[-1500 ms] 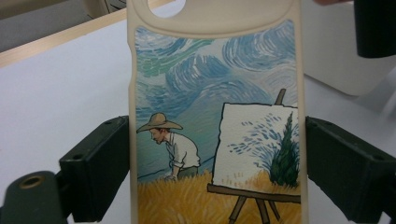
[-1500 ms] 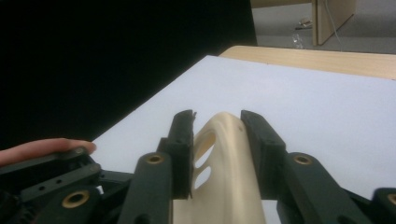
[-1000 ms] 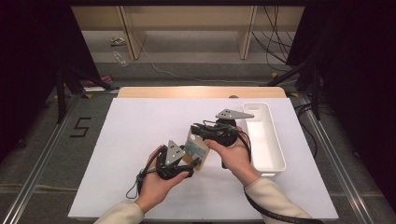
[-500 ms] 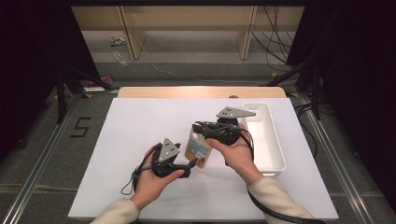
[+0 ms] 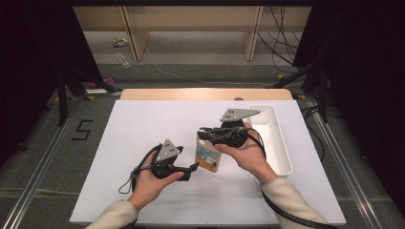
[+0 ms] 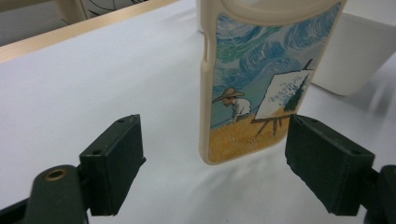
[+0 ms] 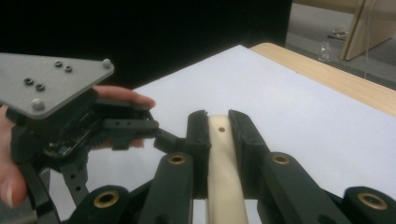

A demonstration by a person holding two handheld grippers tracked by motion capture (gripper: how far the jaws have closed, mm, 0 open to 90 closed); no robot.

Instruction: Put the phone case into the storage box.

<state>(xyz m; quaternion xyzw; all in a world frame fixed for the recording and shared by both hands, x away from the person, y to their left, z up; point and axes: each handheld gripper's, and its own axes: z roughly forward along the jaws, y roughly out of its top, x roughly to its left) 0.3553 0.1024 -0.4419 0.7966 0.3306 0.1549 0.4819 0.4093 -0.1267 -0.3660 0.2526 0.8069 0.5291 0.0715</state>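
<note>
Now the right gripper [image 5: 206, 131] is pinched tight on the top edge of a phone case [image 5: 208, 156], and the case hangs upright over the white table [image 5: 143, 124], near the middle. In the right gripper view the cream edge of the case sits squeezed between the two black jaws. The left gripper [image 5: 193, 167] is wide open, just beside the bottom of the case. In the left gripper view the painted case hangs between the two jaws and touches neither. This looks like passing the case from one gripper to the other. Next, I think the left gripper should close gently on the bottom end before the right one lets go. A white tray [image 5: 279, 143] waits close by on the right.
</note>
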